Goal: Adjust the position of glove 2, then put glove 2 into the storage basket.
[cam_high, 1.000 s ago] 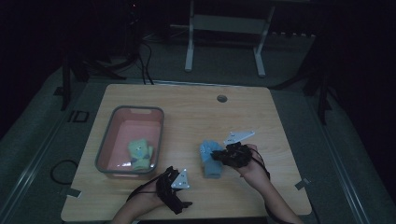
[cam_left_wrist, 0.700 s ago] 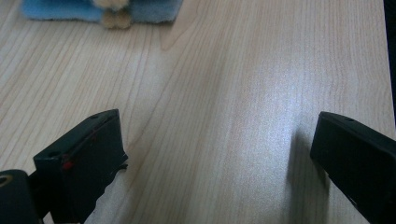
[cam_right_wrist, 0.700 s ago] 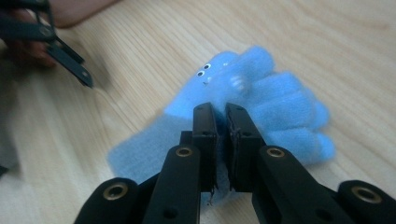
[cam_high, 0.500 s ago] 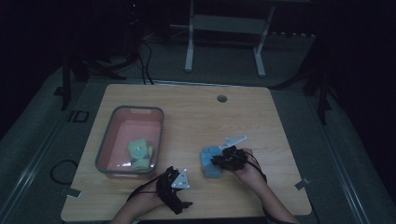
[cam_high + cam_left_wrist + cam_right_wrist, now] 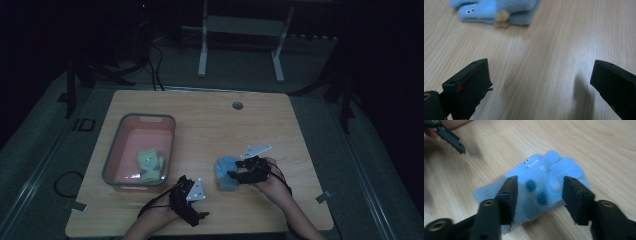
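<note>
Dim room, wooden table (image 5: 210, 120)

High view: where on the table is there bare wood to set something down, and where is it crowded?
The far strip of the table, from the pink bin across to the grommet hole, is bare, as is the right side beyond the right tongs. The near edge is crowded: left tongs, blue plush glove and both hands.

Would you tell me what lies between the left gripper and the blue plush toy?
Only bare wooden table: the left gripper view shows it between the left gripper and the blue plush toy.
</note>
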Demonstrator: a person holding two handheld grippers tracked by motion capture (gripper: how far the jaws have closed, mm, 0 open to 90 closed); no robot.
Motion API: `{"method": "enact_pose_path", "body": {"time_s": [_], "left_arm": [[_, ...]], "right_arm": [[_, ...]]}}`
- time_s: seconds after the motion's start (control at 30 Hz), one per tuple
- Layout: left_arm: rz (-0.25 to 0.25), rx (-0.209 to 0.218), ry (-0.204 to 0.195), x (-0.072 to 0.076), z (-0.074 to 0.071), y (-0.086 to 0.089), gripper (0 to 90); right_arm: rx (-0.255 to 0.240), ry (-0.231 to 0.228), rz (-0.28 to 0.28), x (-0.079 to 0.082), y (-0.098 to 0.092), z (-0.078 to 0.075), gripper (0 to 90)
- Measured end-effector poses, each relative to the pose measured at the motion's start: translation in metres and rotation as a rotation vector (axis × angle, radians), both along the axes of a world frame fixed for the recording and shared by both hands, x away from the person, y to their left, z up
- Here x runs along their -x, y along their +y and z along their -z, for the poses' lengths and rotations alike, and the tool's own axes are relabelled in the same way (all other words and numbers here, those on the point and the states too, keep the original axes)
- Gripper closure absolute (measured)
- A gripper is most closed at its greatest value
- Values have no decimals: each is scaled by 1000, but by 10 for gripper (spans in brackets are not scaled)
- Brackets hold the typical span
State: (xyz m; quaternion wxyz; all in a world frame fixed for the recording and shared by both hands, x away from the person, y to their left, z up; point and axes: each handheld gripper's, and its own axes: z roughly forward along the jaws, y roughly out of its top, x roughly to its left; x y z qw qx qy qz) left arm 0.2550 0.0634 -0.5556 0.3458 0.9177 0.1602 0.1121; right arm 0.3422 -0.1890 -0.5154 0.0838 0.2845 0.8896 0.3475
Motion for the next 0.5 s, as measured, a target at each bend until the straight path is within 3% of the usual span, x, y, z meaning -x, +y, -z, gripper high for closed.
{"method": "enact_pose_path", "body": {"time_s": [0.13, 0.2, 0.23, 0.27, 0.3, 0.37, 0.5], "left_arm": [[6, 15, 17, 0, -2, 0, 30], [10, 6, -5, 3, -4, -3, 30], [10, 6, -5, 3, -4, -3, 30], [17, 28, 26, 3, -8, -5, 30], [15, 31, 31, 3, -10, -6, 29], [3, 50, 29, 3, -15, -8, 29], [-8, 85, 10, 1, -21, -9, 30]], "right_arm": [[-44, 1, 18, -1, -10, -6, 253], [-66, 7, 22, -2, -14, -7, 179], [-66, 7, 22, -2, -14, -7, 179], [-71, 7, 19, -2, -15, -7, 156], [-52, 1, 12, -2, -19, -7, 143], [-74, 0, 19, -2, -23, -8, 149], [-45, -49, 8, -1, -28, -11, 142]]}}
